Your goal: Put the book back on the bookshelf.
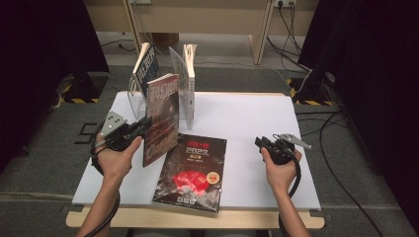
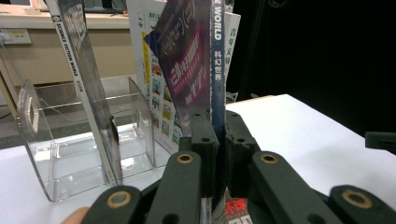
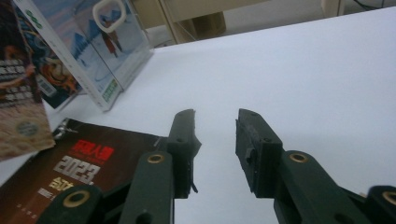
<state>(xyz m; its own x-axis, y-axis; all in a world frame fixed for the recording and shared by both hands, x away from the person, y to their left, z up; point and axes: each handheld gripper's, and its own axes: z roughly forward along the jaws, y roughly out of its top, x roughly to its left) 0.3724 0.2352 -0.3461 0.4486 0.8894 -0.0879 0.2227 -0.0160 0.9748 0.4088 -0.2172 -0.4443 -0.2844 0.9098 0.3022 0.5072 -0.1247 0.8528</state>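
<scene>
Left tool (image 1: 141, 129) grips upright magazine (image 1: 162, 116) (spine-on).

A thin red and dark magazine (image 1: 161, 116) stands up on its bottom edge, left of the middle of the high view. It leans a little, and its cover shows big red letters at the top. It is right in front of the clear plastic stand. In the left gripper view its spine (image 2: 216, 60) is blue with white letters.
</scene>
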